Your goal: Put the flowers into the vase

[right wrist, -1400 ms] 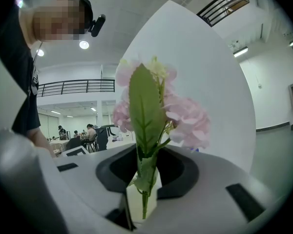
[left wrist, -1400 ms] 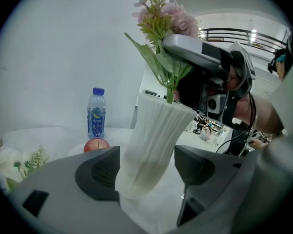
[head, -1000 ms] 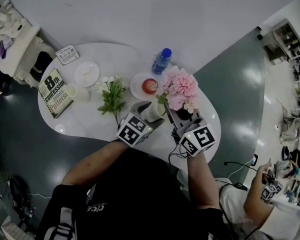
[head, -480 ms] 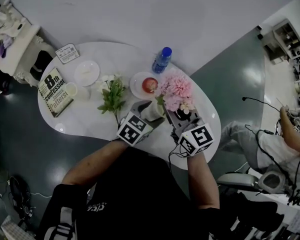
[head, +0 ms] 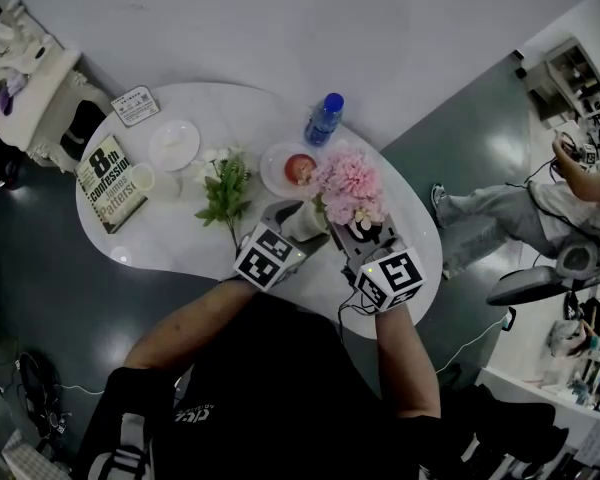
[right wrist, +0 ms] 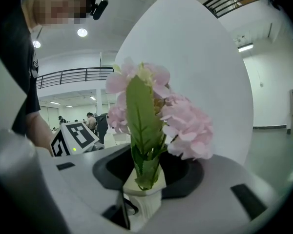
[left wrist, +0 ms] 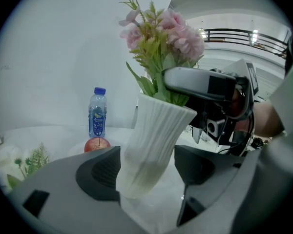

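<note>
A white ribbed vase stands tilted near the table's front edge, and my left gripper is shut on its lower body. In the head view the vase sits between that gripper and my right gripper. The pink flower bunch has its green stem down in the vase mouth. My right gripper stands around the stem; its jaws have just been opening, and gaps show on both sides. A second bunch, green and white, lies on the table to the left.
On the white table are an apple on a plate, a blue-capped bottle, a small plate, a cup, a book and a card. A seated person's legs are at the right.
My right gripper and the pink bunch have sunk a little toward the vase. The left gripper and vase have kept still. The person at the right has shifted.
</note>
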`<state>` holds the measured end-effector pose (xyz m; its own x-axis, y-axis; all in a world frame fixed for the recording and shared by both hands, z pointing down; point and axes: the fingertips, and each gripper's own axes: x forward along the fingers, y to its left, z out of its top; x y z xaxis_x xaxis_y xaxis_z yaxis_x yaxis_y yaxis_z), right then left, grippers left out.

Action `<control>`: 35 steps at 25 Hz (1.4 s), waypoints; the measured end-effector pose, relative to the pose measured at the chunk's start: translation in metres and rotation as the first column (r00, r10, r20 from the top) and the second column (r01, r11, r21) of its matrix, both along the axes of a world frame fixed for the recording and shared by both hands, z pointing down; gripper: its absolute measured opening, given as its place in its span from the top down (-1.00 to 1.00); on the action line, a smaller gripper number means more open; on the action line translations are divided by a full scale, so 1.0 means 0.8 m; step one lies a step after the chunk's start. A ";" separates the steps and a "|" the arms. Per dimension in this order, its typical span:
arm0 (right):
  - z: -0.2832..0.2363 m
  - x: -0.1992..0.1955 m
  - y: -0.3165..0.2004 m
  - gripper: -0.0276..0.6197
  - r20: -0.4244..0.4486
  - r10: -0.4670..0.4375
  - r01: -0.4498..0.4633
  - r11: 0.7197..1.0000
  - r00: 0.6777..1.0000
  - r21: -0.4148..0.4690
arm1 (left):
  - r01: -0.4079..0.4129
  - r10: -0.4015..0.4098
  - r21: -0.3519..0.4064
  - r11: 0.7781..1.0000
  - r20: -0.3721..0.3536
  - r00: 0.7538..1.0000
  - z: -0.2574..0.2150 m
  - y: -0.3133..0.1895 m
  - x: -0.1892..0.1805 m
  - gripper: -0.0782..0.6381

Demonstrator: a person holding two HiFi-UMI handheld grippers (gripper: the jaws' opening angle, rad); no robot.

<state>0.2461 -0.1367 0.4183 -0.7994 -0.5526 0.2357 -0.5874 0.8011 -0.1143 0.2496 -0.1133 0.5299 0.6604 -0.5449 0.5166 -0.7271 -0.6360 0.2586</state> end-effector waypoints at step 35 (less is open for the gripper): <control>0.013 0.005 0.015 -0.10 -0.038 0.015 -0.016 1.000 0.999 -0.004 | 0.007 -0.007 -0.009 1.000 0.001 1.000 0.005 0.003 -0.002 -0.18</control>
<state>0.2505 -0.1250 0.4288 -0.7812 -0.5637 0.2682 -0.6038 0.7914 -0.0953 0.2480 -0.1108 0.5336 0.6564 -0.5445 0.5221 -0.7315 -0.6288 0.2639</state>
